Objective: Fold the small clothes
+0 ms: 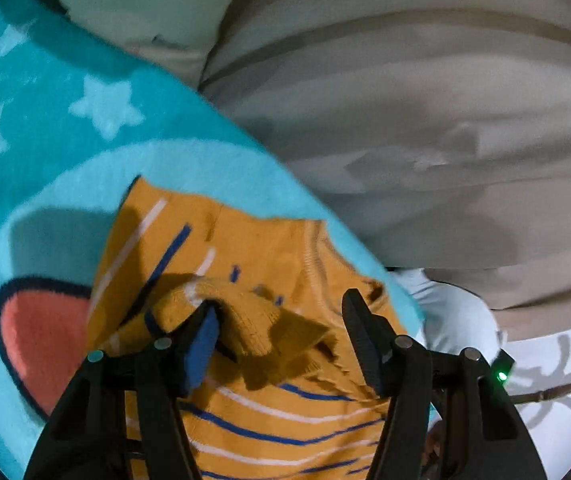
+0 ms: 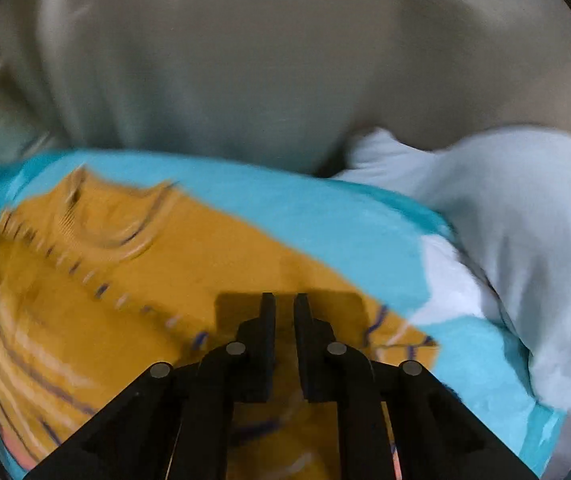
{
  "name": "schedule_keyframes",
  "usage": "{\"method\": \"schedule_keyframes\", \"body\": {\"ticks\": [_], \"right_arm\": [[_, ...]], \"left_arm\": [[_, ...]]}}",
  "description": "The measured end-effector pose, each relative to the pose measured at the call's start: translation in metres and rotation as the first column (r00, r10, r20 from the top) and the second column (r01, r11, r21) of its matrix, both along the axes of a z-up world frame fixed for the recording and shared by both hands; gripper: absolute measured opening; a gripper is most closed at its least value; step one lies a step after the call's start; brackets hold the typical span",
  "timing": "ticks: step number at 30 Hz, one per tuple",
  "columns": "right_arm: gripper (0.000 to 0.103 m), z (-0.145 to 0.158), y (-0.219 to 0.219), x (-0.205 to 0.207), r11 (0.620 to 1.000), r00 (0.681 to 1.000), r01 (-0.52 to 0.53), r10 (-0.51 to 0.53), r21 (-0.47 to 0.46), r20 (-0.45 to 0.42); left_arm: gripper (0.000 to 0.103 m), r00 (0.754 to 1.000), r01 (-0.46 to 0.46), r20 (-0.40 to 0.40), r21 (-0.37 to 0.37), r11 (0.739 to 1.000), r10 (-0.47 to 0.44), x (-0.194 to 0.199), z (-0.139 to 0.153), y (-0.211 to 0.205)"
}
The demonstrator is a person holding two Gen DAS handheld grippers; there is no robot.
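A small mustard-yellow knit sweater [image 1: 245, 248] with blue and white stripes lies on a turquoise blanket [image 1: 85, 152]. My left gripper [image 1: 281, 316] is open, its jaws wide apart over a raised fold of the sweater [image 1: 253, 320] that rests against the left, blue-padded finger [image 1: 201, 344]. In the right wrist view the sweater [image 2: 189, 264] lies spread, collar to the upper left. My right gripper [image 2: 284, 304] hovers low over it with jaws nearly closed, a narrow gap between them; I see no cloth in the gap. The view is blurred.
The blanket [image 2: 325, 224] has white stars and an orange patch [image 1: 41, 340]. Beige bedding [image 1: 405, 100] rises behind it. A white garment [image 2: 505, 220] lies at the right edge of the blanket. A white surface with a grey pattern [image 1: 557, 392] shows at lower right.
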State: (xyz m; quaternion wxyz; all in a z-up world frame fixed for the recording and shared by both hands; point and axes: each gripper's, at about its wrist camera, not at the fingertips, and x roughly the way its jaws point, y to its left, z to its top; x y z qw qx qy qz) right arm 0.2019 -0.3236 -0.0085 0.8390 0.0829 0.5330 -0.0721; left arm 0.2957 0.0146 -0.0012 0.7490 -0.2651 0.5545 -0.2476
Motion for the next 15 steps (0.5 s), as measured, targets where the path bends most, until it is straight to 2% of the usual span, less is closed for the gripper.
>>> {"method": "schedule_keyframes", "body": {"ticks": [2, 4, 5, 6, 8, 10, 12, 14, 15], "right_arm": [[0.011, 0.006, -0.013, -0.006, 0.999, 0.999, 0.04, -0.04, 0.036, 0.016], [0.017, 0.013, -0.021, -0.016, 0.997, 0.999, 0.036, -0.038, 0.075, 0.03], [0.028, 0.015, -0.022, -0.021, 0.995, 0.999, 0.025, -0.029, 0.098, 0.037], [0.043, 0.02, -0.022, -0.027, 0.99, 0.999, 0.002, -0.01, 0.141, 0.053], [0.054, 0.027, -0.02, -0.034, 0.979, 0.996, -0.041, 0.025, 0.2, 0.082], [0.054, 0.032, -0.012, -0.04, 0.965, 0.992, -0.11, 0.091, 0.238, 0.091], [0.058, 0.034, 0.001, -0.047, 0.96, 0.984, -0.167, 0.149, 0.224, 0.094], [0.064, 0.031, 0.018, -0.048, 0.961, 0.971, -0.232, 0.221, 0.15, 0.087], [0.065, 0.027, 0.027, -0.046, 0.959, 0.963, -0.266, 0.259, 0.1, 0.072]], "left_arm": [[0.06, 0.999, 0.02, 0.04, 0.016, 1.0, -0.021, -0.007, 0.011, 0.001], [0.06, 0.996, 0.044, 0.069, 0.074, 0.996, -0.05, -0.017, 0.017, 0.001], [0.06, 0.995, 0.053, 0.084, 0.095, 0.994, -0.061, -0.02, 0.018, 0.0], [0.06, 0.991, 0.063, 0.11, 0.124, 0.99, -0.076, -0.028, 0.022, 0.001], [0.06, 0.985, 0.077, 0.141, 0.145, 0.987, -0.097, -0.041, 0.025, 0.005], [0.06, 0.985, 0.073, 0.149, 0.118, 0.99, -0.091, -0.047, 0.027, 0.019], [0.062, 0.983, 0.069, 0.163, 0.086, 0.994, -0.082, -0.054, 0.026, 0.027], [0.062, 0.98, 0.097, 0.164, 0.101, 0.99, -0.113, -0.062, 0.024, 0.027], [0.062, 0.975, 0.141, 0.157, 0.115, 0.983, -0.159, -0.066, 0.02, 0.022]]}}
